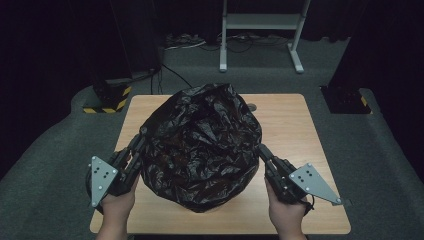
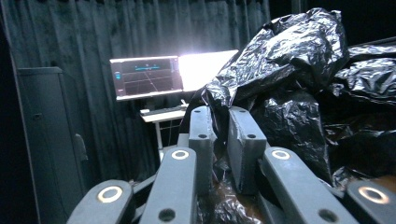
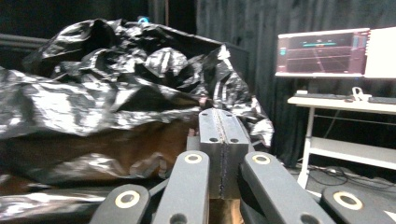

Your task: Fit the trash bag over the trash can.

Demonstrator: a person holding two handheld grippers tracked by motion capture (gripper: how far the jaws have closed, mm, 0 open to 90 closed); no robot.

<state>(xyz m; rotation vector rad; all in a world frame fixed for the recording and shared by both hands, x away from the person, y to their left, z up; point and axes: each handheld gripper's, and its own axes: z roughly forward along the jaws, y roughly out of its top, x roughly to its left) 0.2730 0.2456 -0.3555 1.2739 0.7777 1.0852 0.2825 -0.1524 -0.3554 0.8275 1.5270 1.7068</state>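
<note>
A large crumpled black plastic bag (image 1: 200,145) bulges in the middle of the wooden table (image 1: 290,125). My left gripper (image 1: 141,139) is at the bag's left flank. In the left gripper view its jaws are shut on a fold of the black bag (image 2: 299,107), with film showing in the narrow gap at the left gripper (image 2: 223,122). My right gripper (image 1: 261,149) touches the bag's right flank. In the right gripper view the right gripper (image 3: 222,114) has its jaws pressed together on the thin edge of the bag (image 3: 107,98) at their tips.
Grey carpet surrounds the table. A white desk frame (image 1: 260,30) stands beyond the far edge, with cables on the floor. Yellow-black striped bases (image 1: 107,100) sit at the far left and far right. A lit monitor (image 3: 322,51) on a white desk shows in the gripper views.
</note>
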